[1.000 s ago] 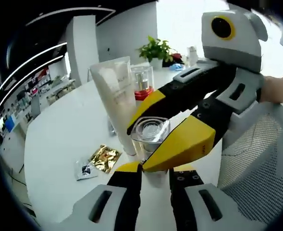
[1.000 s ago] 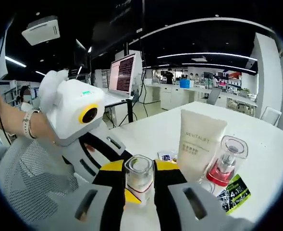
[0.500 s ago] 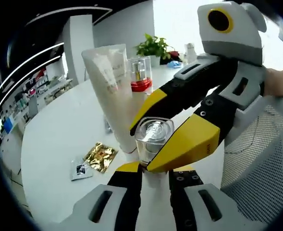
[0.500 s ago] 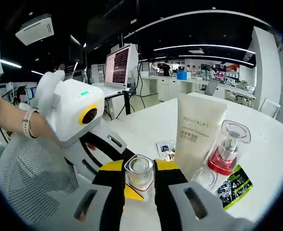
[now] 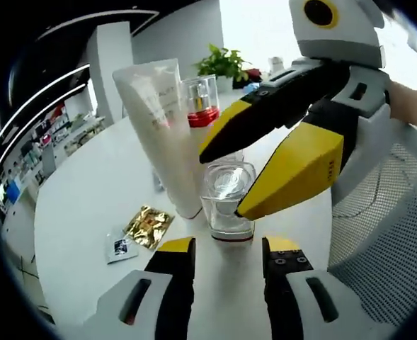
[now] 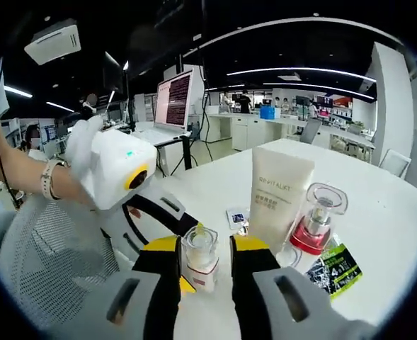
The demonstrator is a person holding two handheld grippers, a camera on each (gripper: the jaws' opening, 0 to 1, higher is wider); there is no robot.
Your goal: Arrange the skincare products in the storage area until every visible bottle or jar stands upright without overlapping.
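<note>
Near the tabletop (image 5: 88, 191) edge, left gripper view: the clear bottle (image 5: 227, 200) stands upright beside the white tube (image 5: 164, 127), left gripper (image 5: 227, 256) apart.

Right gripper view: right gripper (image 6: 205, 258) apart around it; red-based bottle (image 6: 316, 220) upright, so standing looks done; sachets (image 6: 333, 269) lie flat.

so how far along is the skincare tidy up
Done: the white tube and red-based bottle stand upright, apart. In hand: the clear jar stands on the table between both open grippers, left gripper and right gripper. Left: backing the grippers away.
</note>
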